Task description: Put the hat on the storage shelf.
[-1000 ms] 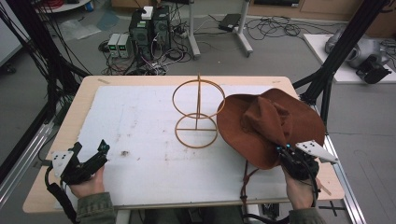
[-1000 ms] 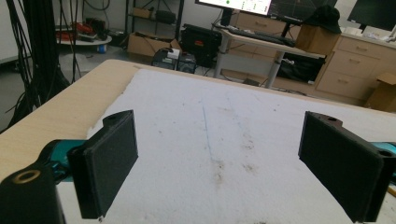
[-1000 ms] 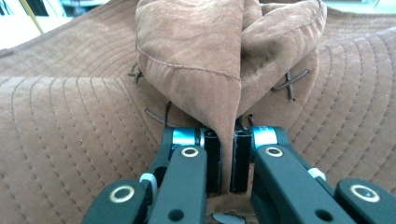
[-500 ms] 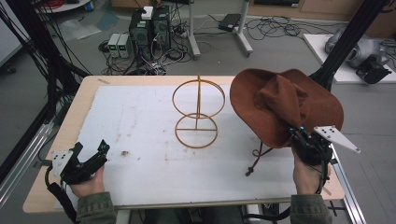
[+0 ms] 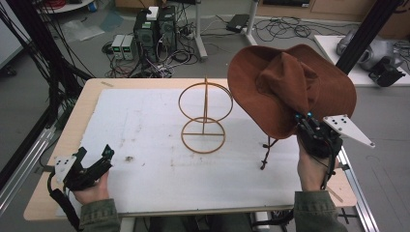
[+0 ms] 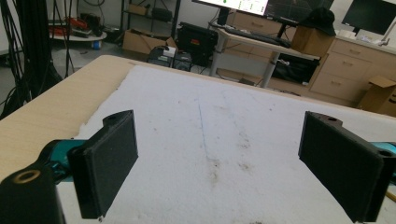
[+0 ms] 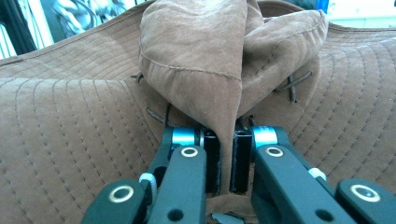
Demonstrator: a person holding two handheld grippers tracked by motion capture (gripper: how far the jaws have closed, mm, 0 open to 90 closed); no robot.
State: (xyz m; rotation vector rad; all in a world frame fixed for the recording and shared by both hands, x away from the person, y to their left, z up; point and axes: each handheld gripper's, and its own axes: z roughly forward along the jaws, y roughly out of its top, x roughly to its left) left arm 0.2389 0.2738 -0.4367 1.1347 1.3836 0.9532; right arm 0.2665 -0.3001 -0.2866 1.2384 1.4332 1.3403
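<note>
The brown hat is held in the air to the right of the wire stand, above the table's right edge and clear of the white sheet. It is pinched by the right gripper, whose jaws are pressed together on a fold of the crown cloth; in the right gripper view the fold is seen rising between the two black jaws, with the stitched brim spreading to either side. The hat is tilted, its brim standing nearly upright and its crown turned toward the person and the gripper. A thin cord hangs from the hat's lower edge, down to the sheet on the right of the stand; whether its knotted end touches the sheet cannot be told.

The wire stand is upright at the sheet's middle, a ring at its base and a ring above, joined by a straight post. Nothing is hung on it.

The left gripper is rested low at the near left corner, well apart from the stand, jaws spread wide with nothing between them. In the left gripper view only bare stained sheet is seen between them.
</note>
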